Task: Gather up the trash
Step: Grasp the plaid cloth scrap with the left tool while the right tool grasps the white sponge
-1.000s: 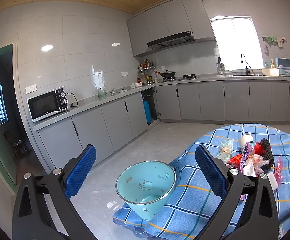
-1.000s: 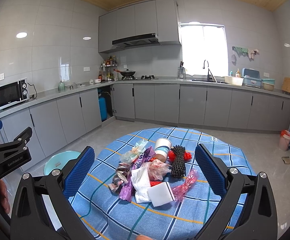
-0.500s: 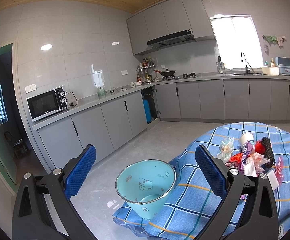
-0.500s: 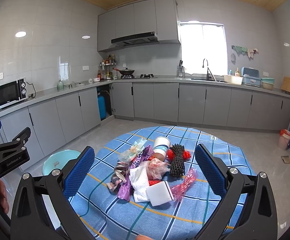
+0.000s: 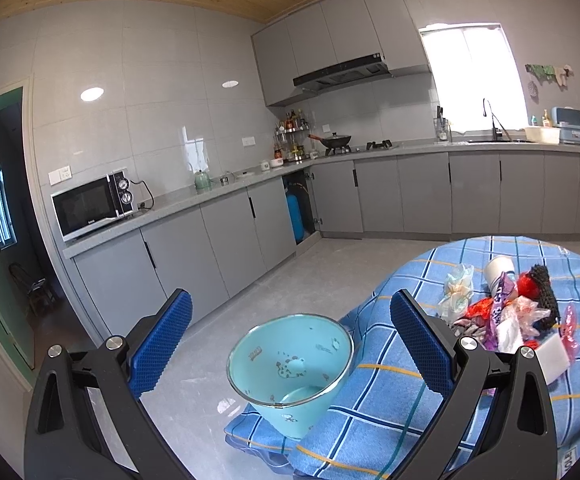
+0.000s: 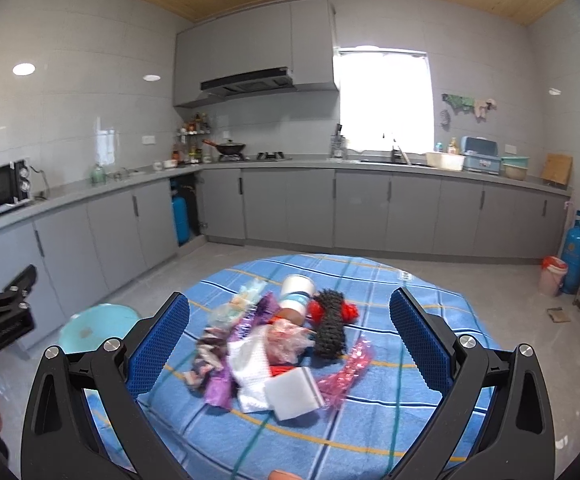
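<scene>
A pile of trash (image 6: 274, 344) lies on a round table with a blue checked cloth (image 6: 370, 432): a paper cup (image 6: 296, 298), a black mesh piece (image 6: 330, 330), wrappers, a white foam block (image 6: 292, 394). The pile also shows in the left wrist view (image 5: 506, 312). A light blue bin (image 5: 290, 364) stands beside the table's left edge; it shows in the right wrist view too (image 6: 90, 326). My left gripper (image 5: 290, 344) is open and empty above the bin. My right gripper (image 6: 290, 344) is open and empty above the pile.
Grey kitchen cabinets (image 6: 290, 208) run along the far walls, with a microwave (image 5: 90, 206) on the counter at left. A blue gas cylinder (image 6: 576, 250) and a small red-lined bin (image 6: 552, 276) stand at the far right. Grey floor lies between table and cabinets.
The right gripper has moved slightly forward toward the trash pile, and its view is blurred. The left gripper has barely moved. Both stay open.
</scene>
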The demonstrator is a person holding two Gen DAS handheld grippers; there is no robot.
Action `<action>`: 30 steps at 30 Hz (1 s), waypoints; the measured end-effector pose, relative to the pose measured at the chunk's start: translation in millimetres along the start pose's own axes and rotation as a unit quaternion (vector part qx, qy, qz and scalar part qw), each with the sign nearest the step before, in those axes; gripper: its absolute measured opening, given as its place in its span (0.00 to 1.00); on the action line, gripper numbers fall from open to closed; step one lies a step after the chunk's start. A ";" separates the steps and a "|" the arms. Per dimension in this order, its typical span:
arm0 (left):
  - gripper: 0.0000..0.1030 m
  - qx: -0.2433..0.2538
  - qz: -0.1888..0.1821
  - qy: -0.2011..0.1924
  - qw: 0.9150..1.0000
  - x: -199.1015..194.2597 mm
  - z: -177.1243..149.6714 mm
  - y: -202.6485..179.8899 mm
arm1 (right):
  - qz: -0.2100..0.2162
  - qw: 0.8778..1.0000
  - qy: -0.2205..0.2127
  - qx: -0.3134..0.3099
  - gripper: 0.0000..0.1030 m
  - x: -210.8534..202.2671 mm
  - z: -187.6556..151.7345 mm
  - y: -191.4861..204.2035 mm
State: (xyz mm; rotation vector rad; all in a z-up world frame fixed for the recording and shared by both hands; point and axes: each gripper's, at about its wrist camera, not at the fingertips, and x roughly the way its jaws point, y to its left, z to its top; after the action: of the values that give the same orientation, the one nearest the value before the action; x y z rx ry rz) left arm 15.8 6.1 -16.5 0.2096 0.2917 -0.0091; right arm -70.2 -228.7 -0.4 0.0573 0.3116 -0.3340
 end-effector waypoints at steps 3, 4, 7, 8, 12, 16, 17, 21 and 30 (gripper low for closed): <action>0.95 0.003 -0.007 0.013 1.000 14.5 -9.0 -7.4 | -0.020 1.000 0.013 -0.011 0.96 18.4 -14.8 -1.9; 0.95 0.007 -0.011 0.021 1.000 21.2 -13.3 -11.9 | -0.026 0.999 0.027 -0.016 0.96 28.6 -22.7 -1.8; 0.95 0.022 -0.009 0.022 0.999 34.9 -26.5 -28.0 | -0.037 0.997 0.050 -0.035 0.96 50.3 -42.4 -0.3; 0.95 0.029 -0.008 0.021 0.999 39.9 -30.9 -34.2 | -0.039 0.997 0.058 -0.041 0.95 56.4 -49.5 -0.4; 0.95 0.042 -0.019 0.039 0.998 63.9 -48.8 -53.2 | -0.044 0.994 0.085 -0.051 0.95 77.7 -69.7 -0.2; 0.95 0.051 -0.035 0.044 0.997 79.1 -59.2 -69.5 | -0.047 0.992 0.102 -0.058 0.95 94.1 -82.1 -0.8; 0.95 0.052 -0.040 0.046 0.997 82.7 -61.1 -73.3 | -0.047 0.991 0.107 -0.057 0.95 99.6 -84.7 -0.8; 0.95 0.056 -0.056 0.051 0.996 97.8 -70.0 -86.6 | -0.052 0.989 0.126 -0.059 0.94 112.5 -94.5 -0.8; 0.95 0.054 -0.091 0.070 0.992 112.7 -84.4 -105.3 | -0.032 0.983 0.172 -0.058 0.68 132.1 -120.4 -4.6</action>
State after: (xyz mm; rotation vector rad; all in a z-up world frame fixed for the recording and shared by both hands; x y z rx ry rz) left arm 95.6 -77.1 -149.2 0.2903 0.4506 -0.1921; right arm 11.8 -261.6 -155.8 -0.0096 0.6767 -0.3699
